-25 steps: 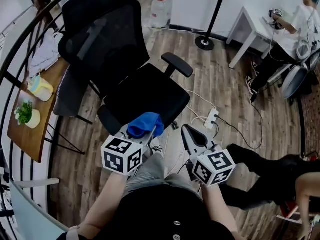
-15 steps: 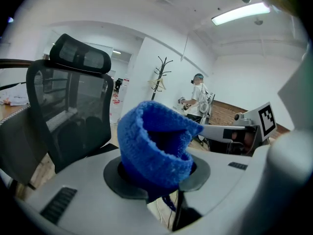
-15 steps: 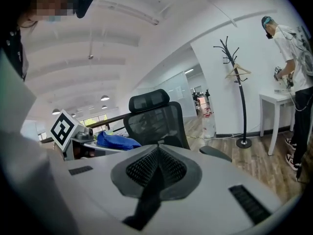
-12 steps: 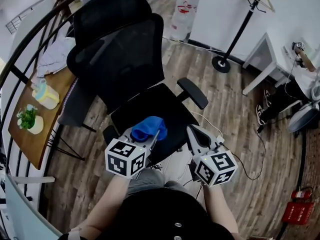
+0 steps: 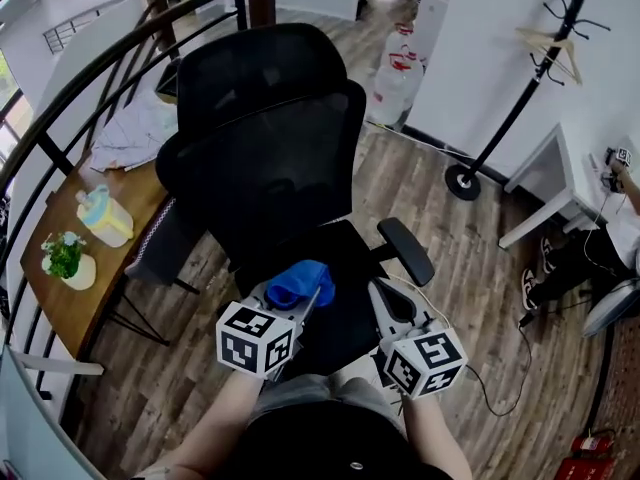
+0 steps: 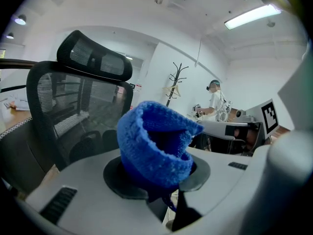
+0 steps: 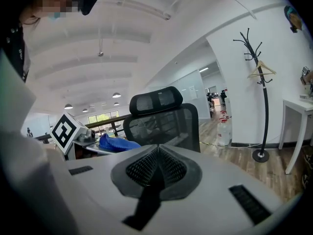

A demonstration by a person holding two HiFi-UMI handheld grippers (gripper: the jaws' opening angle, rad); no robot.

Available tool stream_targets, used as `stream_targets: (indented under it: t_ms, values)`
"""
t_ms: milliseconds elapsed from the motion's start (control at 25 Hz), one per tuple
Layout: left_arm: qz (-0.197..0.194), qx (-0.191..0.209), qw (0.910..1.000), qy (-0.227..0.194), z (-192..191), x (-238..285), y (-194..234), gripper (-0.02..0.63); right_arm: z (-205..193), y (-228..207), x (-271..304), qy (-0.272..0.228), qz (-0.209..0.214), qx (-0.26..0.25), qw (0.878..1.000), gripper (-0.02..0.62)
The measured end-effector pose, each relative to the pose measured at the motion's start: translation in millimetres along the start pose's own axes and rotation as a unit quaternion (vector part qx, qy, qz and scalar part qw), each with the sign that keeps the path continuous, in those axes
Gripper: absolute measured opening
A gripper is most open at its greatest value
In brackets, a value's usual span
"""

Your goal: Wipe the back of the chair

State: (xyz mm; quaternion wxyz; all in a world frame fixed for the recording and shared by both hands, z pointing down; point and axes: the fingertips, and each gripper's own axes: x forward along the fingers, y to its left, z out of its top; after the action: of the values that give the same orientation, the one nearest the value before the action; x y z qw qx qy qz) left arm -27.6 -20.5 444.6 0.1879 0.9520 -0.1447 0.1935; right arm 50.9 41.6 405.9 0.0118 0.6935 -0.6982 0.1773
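Since the earlier frame the chair had come nearer to the middle of the head view, and both grippers were closer to its seat. Its mesh back stood straight ahead, apart from them. I judged that no wiping was done yet and the whole back was left: the left gripper was clamped on the blue cloth above the seat's front, and the right gripper had its jaws pressed together on nothing. I counted one chair, one cloth and two grippers.
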Motion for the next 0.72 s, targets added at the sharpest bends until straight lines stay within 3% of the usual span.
stream_targets:
  t_ms: [440, 720]
  values:
    - [0.038, -0.017, 0.999, -0.014, 19, -8, 40, 0.118, 14, 10, 48, 0.019, 0.046, -0.031, 0.998, 0.029]
    - [0.06, 0.027, 0.9972, -0.037, 49, -16, 61, 0.118, 34, 9, 86, 0.013, 0.093, -0.046, 0.995, 0.029]
